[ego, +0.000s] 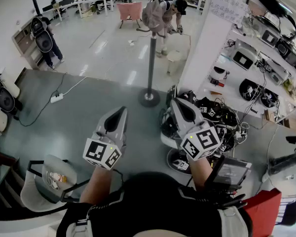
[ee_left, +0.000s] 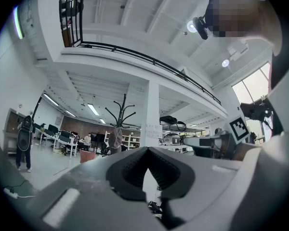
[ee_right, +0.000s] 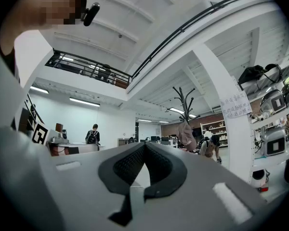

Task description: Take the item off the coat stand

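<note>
At twelve o'clock, well ahead, the item [ego: 149, 14] hangs high on the coat stand [ego: 151, 58]. Your left gripper [ego: 121, 111] and right gripper [ego: 177, 103] are both closed on nothing. Step closer, open one, and lift the item upward off its hook rather than tugging sideways.

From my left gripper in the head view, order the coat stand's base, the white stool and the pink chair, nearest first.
1. Coat stand's base, just ahead.
2. White stool, farther, to the right.
3. Pink chair, far back.
</note>
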Tool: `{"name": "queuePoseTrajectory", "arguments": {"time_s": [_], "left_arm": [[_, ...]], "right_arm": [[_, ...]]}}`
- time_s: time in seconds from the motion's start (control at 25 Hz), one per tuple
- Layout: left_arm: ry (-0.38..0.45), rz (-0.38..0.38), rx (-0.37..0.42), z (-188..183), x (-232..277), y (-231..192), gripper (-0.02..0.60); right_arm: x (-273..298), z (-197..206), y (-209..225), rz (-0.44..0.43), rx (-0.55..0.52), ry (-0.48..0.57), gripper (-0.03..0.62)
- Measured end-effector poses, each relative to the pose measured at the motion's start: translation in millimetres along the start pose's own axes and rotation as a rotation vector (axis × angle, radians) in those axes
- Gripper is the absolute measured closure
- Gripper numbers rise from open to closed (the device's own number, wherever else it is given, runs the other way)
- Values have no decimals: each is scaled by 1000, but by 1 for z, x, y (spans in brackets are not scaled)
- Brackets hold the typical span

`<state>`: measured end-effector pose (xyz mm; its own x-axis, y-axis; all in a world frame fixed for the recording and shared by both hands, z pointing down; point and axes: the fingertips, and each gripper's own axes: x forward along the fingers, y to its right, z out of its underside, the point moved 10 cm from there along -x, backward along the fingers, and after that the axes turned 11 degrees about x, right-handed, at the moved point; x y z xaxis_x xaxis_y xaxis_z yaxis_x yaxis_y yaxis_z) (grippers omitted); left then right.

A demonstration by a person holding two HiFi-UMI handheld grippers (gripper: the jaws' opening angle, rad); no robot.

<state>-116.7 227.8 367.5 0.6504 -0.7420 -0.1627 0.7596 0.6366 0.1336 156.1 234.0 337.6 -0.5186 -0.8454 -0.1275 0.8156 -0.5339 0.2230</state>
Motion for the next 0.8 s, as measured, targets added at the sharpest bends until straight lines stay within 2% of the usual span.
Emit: {"name": "queuePoseTrajectory", "arguments": {"time_s": [0.56, 0.72, 0.8], "left_arm": [[8, 25, -13, -2, -2, -2, 574], [26, 29, -55, -7, -9, -7, 574], [21, 32, -47, -9, -11, -9, 574]], "right_arm": [[-1, 0, -3, 11, -2, 24, 585], [3, 1, -10, 23, -5, 33, 585], [6, 3, -12, 31, -1, 30, 585]]}}
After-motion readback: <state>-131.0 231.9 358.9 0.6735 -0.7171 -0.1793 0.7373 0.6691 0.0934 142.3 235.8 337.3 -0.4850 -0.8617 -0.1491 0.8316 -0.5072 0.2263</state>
